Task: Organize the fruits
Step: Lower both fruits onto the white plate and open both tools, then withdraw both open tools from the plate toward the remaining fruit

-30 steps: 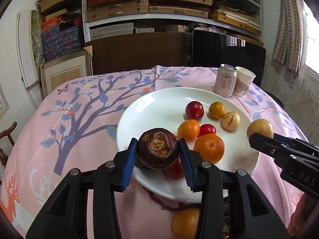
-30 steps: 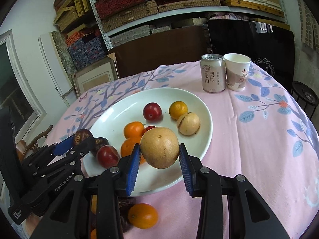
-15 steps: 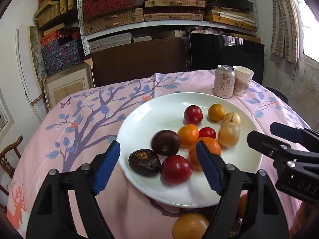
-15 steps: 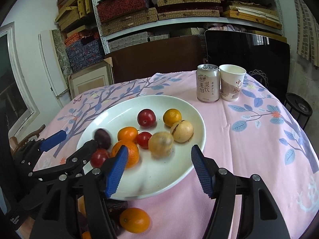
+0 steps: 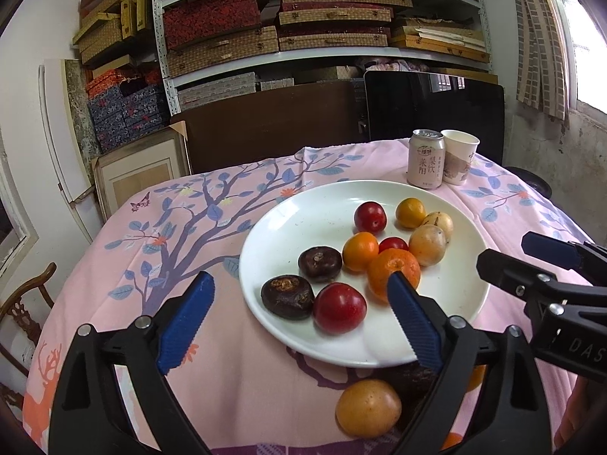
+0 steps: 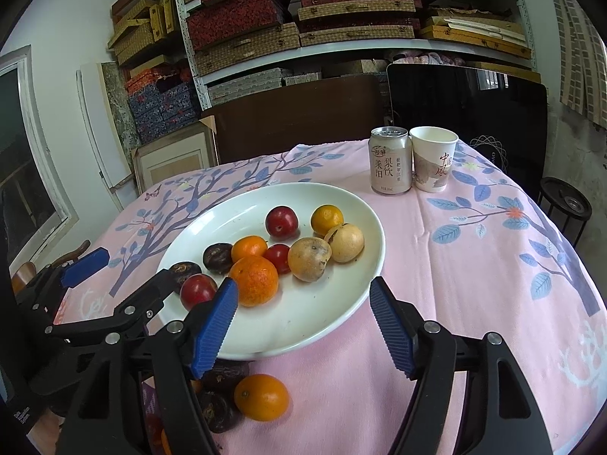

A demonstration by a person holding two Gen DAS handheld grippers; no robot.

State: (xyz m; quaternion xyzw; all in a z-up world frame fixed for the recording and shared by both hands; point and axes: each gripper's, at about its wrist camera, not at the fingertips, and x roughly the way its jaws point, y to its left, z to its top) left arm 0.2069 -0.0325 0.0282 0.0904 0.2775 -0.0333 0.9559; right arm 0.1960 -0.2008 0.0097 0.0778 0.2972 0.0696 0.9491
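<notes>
Both grippers, left gripper (image 5: 299,326) and right gripper (image 6: 303,322), now spread empty after releasing fruit onto the plate (image 6: 288,326); next, approach the loose orange (image 6: 261,397) at 6 o'clock squarely.

I count nine fruits on the plate (image 6: 353,295), one can (image 6: 390,165), one paper cup (image 6: 433,159), two claws.
</notes>
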